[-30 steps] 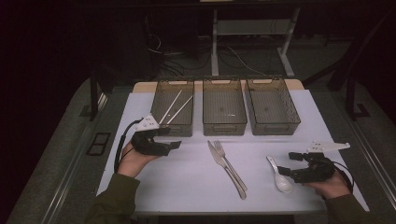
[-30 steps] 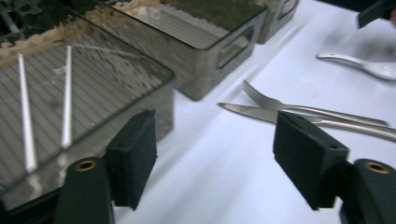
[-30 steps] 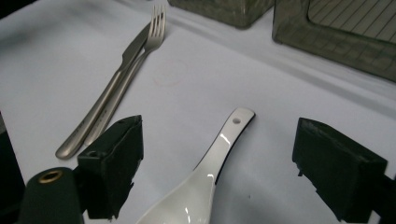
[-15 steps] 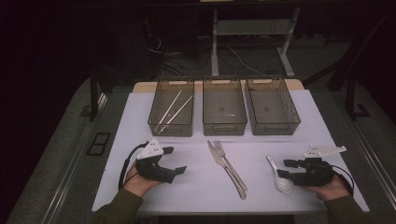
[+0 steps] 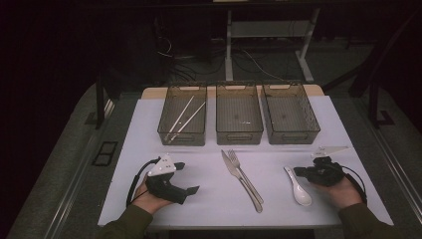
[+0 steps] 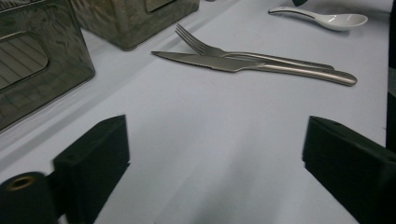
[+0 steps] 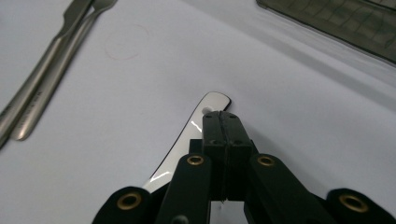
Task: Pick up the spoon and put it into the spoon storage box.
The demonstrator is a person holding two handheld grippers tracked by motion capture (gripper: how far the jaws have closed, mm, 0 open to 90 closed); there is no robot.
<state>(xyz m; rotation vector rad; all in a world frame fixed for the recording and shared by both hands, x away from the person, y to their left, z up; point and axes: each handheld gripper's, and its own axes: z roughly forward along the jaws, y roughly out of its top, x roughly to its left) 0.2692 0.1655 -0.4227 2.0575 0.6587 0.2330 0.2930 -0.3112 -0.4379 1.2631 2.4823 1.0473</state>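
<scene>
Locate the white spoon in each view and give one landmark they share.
High view: white spoon right of centre, beside the right gripper.
Left gripper view: top right.
Right gripper view: its handle under the shut jaws.
Shared landmark: the fork.

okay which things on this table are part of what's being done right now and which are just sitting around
In the job:
spoon, under the shut right claw
left claw, open and empty
knife and fork
three bins, likely for sorting
chopsticks, in the left bin

Lying about:
cables on the floor
white table cover
</scene>
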